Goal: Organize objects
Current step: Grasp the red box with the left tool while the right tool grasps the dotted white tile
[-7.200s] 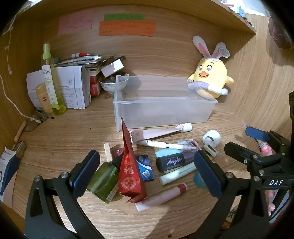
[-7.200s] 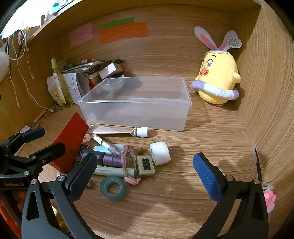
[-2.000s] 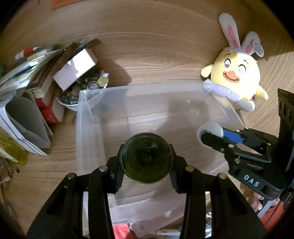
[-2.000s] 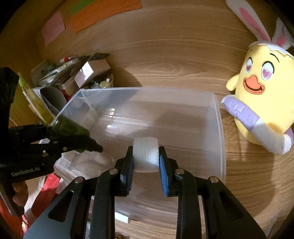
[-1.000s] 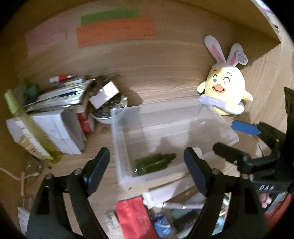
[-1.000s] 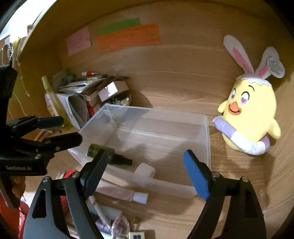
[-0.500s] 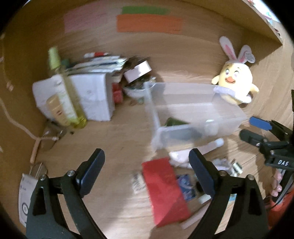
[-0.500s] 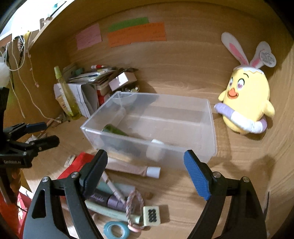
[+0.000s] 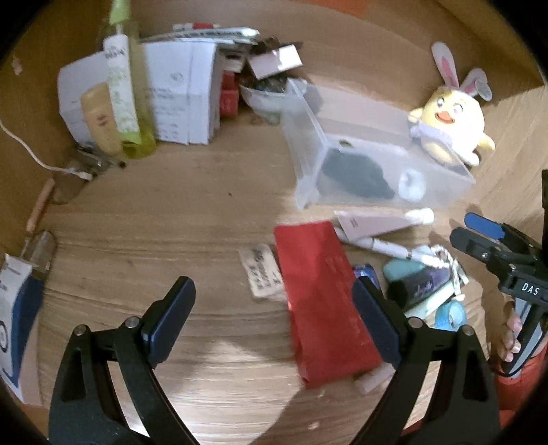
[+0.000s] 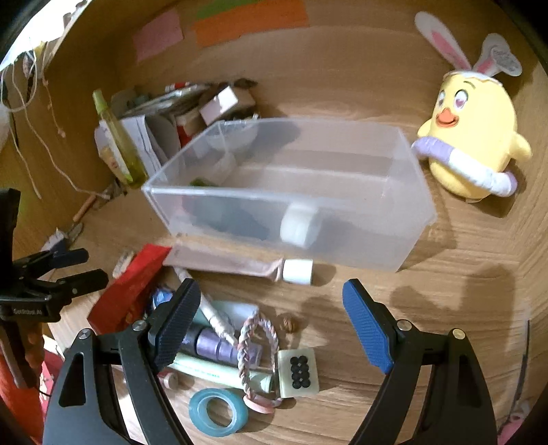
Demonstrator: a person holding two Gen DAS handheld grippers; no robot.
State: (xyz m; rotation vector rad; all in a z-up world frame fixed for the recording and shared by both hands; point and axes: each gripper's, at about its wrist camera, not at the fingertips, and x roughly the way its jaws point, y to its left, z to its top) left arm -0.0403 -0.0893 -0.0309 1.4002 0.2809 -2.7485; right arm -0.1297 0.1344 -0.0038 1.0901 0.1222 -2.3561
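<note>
We work on a wooden desk (image 10: 445,274) set in a wood-panelled nook, with sticky notes (image 10: 250,17) on the back wall and a plush chick (image 10: 472,137) in the right corner. Clear plastic box (image 10: 404,219): open top, long axis running left to right, in front of the chick. Inside: dark green bottle (image 9: 356,173) lying on its side along the box, and a white tape roll (image 10: 298,226) against the front wall. Loose items before the box: red pouch (image 9: 325,301) lying flat, pink tube (image 10: 233,265) with cap pointing right, blue tape ring (image 10: 217,412), braided band (image 10: 257,363). Left gripper (image 9: 274,318): fingers spread wide, empty, above the pouch. Right gripper (image 10: 270,325): likewise spread, empty.
</note>
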